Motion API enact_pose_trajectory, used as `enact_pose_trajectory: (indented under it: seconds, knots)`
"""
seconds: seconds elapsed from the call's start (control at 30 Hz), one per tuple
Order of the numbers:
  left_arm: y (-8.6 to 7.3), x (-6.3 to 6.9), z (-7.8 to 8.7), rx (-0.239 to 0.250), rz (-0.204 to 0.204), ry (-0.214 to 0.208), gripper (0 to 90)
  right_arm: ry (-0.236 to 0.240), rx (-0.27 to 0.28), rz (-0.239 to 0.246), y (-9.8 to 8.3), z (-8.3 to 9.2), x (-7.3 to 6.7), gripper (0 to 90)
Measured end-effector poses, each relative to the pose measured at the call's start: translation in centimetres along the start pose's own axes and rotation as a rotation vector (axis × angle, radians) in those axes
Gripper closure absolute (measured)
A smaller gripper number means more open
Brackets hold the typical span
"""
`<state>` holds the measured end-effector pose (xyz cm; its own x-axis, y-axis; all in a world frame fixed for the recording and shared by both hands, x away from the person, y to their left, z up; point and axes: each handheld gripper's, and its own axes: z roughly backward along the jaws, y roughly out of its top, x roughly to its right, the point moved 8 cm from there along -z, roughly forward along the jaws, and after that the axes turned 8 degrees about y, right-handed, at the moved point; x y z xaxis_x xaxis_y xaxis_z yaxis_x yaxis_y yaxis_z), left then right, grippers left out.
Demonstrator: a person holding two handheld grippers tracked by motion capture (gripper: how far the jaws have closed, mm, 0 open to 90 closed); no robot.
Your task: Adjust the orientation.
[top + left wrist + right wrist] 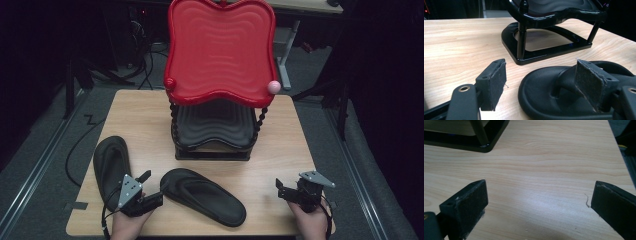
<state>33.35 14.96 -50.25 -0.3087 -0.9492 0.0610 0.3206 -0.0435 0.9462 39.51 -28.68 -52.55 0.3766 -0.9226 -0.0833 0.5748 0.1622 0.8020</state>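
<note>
The left tool (152, 184) stands wide open near the bench's (145, 115) front-left corner, one pad just above the toe of the black rubber flip-flop sandal (202, 196), gripping nothing. The right tool (286, 189) gapes empty near the front-right corner.

Each black hand-held gripper (153, 186) carries a grey three-cornered plate and fuzzy pads (497, 83)
</note>
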Motion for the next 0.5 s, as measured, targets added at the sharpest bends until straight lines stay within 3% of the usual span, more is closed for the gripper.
enact_pose_trajectory:
  seconds: [0.3, 0.5]
  knots:
    - [-0.09, -0.08, -0.47, -0.018, -0.018, 0.007, 26.0, 0.051, 0.013, 0.014, -0.40, 0.23, -0.81, 0.0]
    - [-0.15, -0.60, 0.03, -0.035, -0.037, 0.024, 26.0, 0.056, 0.019, 0.010, -0.10, -0.14, -0.92, 0.0]
